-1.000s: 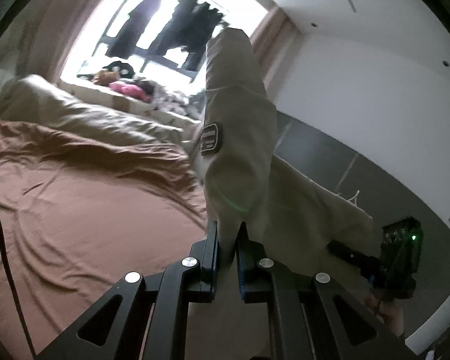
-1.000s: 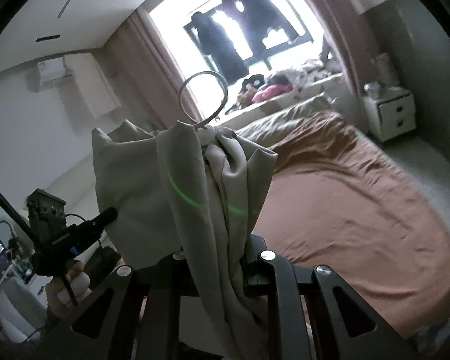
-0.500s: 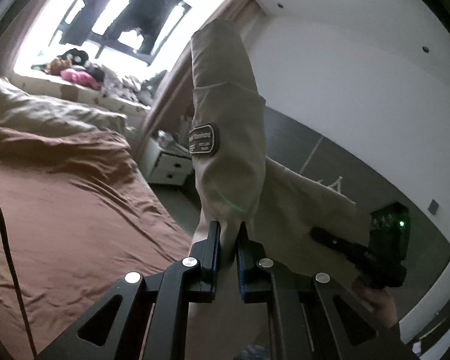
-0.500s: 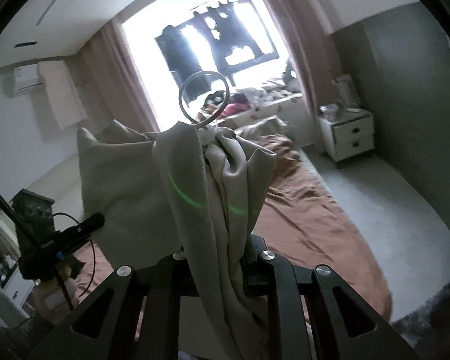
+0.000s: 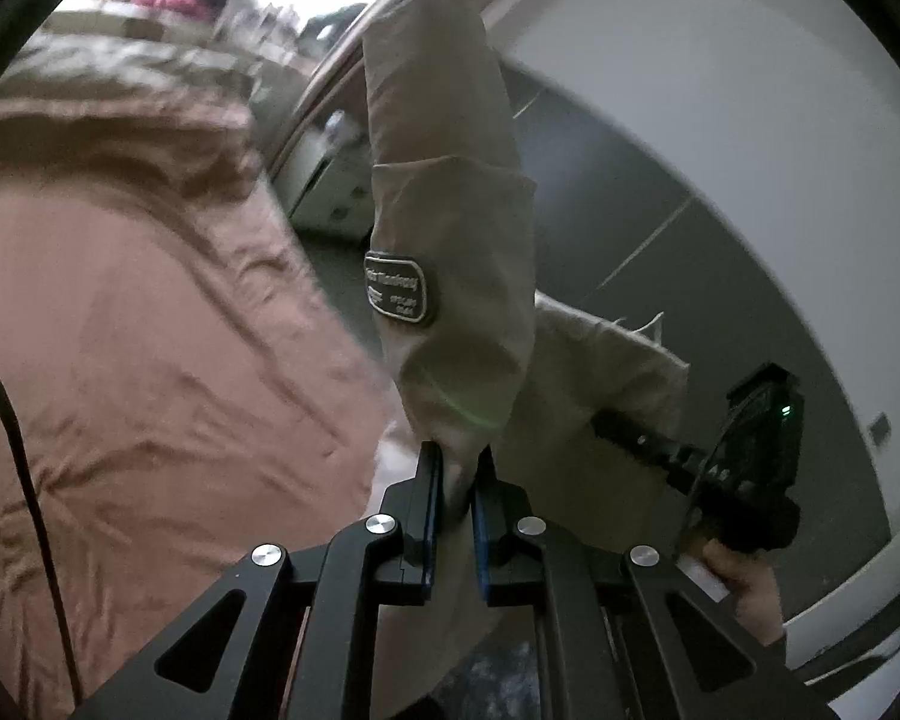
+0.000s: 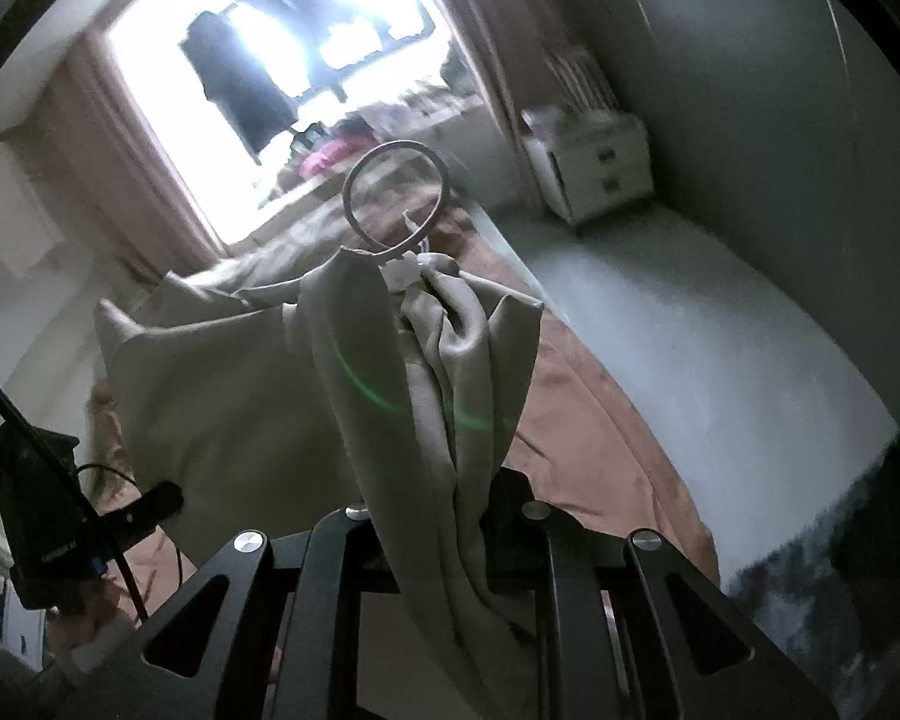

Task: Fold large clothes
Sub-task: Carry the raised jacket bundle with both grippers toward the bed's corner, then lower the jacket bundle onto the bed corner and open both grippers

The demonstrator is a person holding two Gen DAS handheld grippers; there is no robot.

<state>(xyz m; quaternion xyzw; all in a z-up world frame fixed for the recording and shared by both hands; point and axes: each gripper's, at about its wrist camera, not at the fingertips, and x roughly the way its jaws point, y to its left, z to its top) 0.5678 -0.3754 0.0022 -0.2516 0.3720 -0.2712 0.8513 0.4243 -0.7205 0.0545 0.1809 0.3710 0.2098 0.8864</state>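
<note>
A large beige garment with a dark oval patch hangs in the air between my two grippers. My left gripper is shut on one edge of it, the cloth rising above the jaws. My right gripper is shut on a bunched part of the same garment, which has a thin ring loop at its top. The right gripper also shows in the left wrist view, and the left gripper shows in the right wrist view. The garment hangs above the brown bed.
The brown bedspread lies below. A white nightstand stands by the grey wall. A bright window with dark clothes hanging is at the far end. Grey floor runs beside the bed, with a dark rug at the right.
Both grippers have swung rightward and tilted down with the garment still held; the views now show more of the bed edge, floor and nightstand.
</note>
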